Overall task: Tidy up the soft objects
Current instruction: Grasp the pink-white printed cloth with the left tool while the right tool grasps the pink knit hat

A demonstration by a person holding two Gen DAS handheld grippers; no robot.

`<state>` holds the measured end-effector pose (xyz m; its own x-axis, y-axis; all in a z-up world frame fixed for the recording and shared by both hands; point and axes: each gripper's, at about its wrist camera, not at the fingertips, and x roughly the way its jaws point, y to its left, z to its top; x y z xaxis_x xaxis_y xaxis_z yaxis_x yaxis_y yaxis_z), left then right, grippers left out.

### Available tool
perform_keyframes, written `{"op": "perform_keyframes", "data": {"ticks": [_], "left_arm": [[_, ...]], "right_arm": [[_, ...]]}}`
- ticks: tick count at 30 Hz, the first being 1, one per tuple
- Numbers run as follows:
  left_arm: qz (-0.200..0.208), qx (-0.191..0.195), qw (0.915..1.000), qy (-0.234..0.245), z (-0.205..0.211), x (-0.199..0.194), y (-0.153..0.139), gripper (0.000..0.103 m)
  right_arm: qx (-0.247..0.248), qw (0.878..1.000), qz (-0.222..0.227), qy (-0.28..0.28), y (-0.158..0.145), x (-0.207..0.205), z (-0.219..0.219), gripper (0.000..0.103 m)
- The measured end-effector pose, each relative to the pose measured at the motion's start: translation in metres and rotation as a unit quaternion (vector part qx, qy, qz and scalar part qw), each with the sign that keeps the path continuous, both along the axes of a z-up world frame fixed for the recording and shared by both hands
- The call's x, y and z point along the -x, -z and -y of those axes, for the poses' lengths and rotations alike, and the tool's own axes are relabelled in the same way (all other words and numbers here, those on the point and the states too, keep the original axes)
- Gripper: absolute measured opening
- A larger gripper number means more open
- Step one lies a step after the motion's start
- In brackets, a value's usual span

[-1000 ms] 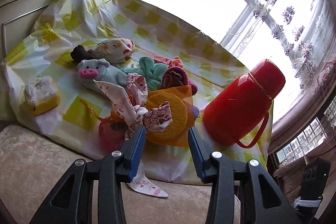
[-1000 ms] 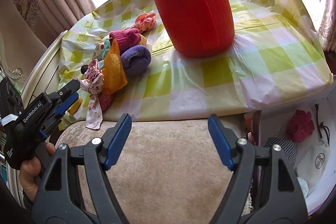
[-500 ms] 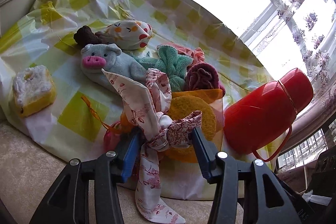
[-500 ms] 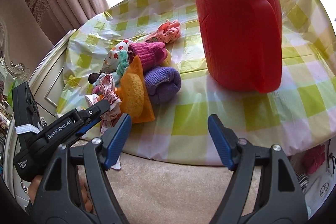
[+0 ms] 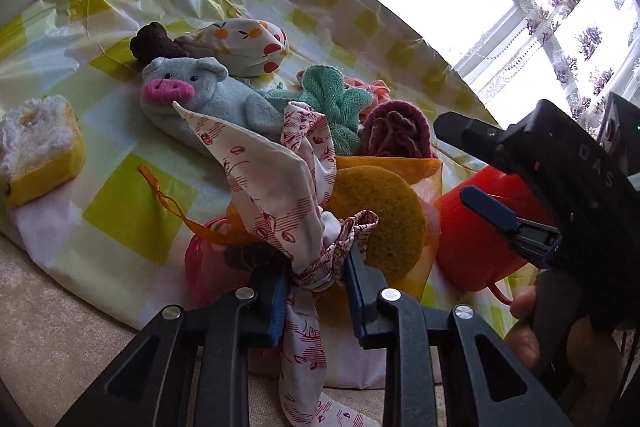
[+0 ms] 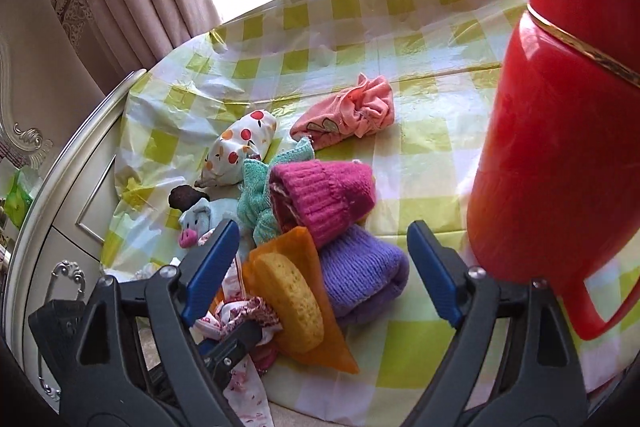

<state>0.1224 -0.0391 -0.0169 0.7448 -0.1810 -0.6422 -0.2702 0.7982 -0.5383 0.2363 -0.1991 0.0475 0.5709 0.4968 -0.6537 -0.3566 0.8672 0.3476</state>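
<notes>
The left gripper [image 5: 316,291] is closing its jaws around the knot of the printed scarf [image 5: 276,187], which trails lengthwise down between them, while the right gripper [image 6: 320,267] hovers nearby, jaws opening on nothing, above the purple roll [image 6: 360,275].

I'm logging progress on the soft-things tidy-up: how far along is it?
Early. Nothing looks sorted yet: the pig plush, pink knit roll, purple knit roll and peach cloth lie heaped on the checked tablecloth. In hand: the left gripper is closing on the red-printed scarf. The right gripper is opening, empty, over the pile. Everything else remains.
</notes>
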Motion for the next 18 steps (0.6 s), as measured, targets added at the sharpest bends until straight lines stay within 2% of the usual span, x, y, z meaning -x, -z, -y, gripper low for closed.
{"op": "perform_keyframes", "data": {"ticks": [7,11,12,13,14,15,17,18], "left_arm": [[0.012,0.016,0.9998,-0.003,-0.005,0.002,0.005,0.027],[0.018,0.016,0.9997,-0.004,-0.005,0.004,0.004,0.027],[0.019,0.014,0.9997,-0.004,-0.004,0.004,0.004,0.027],[0.02,0.013,0.9997,-0.004,-0.004,0.005,0.004,0.027],[0.021,0.011,0.9997,-0.005,-0.004,0.006,0.004,0.027],[0.02,0.009,0.9997,-0.005,-0.003,0.006,0.003,0.027],[0.02,0.005,0.9998,-0.006,-0.001,0.006,0.003,0.027],[0.019,0.002,0.9998,-0.006,0.0,0.006,0.002,0.027]], "right_arm": [[0.027,0.999,-0.03,-0.029,0.021,-0.041,-0.022,0.088],[0.027,0.998,-0.028,-0.047,0.027,-0.05,-0.027,0.087],[0.025,0.998,-0.024,-0.052,0.027,-0.05,-0.028,0.083],[0.028,0.998,-0.02,-0.056,0.027,-0.049,-0.03,0.071],[0.031,0.998,-0.018,-0.06,0.027,-0.049,-0.032,0.067],[0.031,0.997,-0.016,-0.063,0.028,-0.049,-0.033,0.066],[0.03,0.997,-0.009,-0.068,0.027,-0.046,-0.033,0.056],[0.029,0.997,-0.004,-0.068,0.026,-0.045,-0.032,0.055]]}}
